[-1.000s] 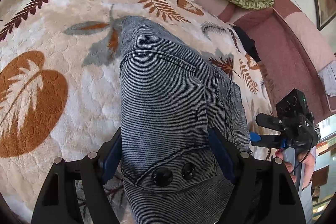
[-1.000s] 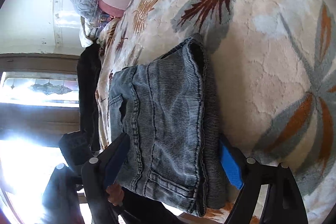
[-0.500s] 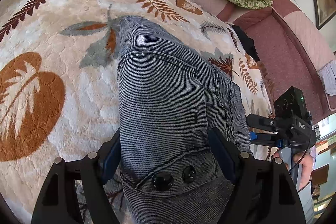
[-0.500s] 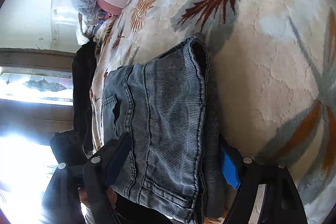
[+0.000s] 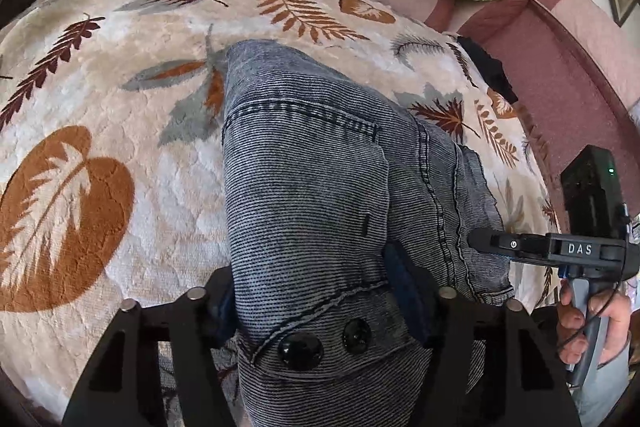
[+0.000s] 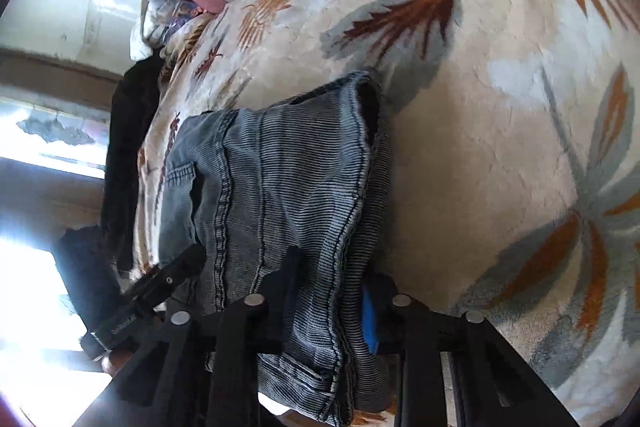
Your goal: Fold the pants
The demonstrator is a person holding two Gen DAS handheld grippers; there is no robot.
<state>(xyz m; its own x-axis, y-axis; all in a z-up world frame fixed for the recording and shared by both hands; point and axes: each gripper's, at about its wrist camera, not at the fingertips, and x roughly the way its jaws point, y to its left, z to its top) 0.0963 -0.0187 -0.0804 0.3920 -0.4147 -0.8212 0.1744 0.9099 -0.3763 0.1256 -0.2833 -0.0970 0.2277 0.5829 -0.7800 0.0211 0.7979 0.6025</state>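
Both jaws just closed, right gripper (image 6: 332, 303) apparently pinching jeans (image 6: 280, 187).

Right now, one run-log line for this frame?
jeans on leaf blanket | left gripper closing on waistband | right gripper just clamped hem edge

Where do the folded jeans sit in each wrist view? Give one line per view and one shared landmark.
Left wrist view: the folded jeans fill the centre, running down between the left gripper fingers.
Right wrist view: they lie centre-left, their lower edge between the right gripper fingers.
Shared landmark: the leaf-print blanket beneath them.
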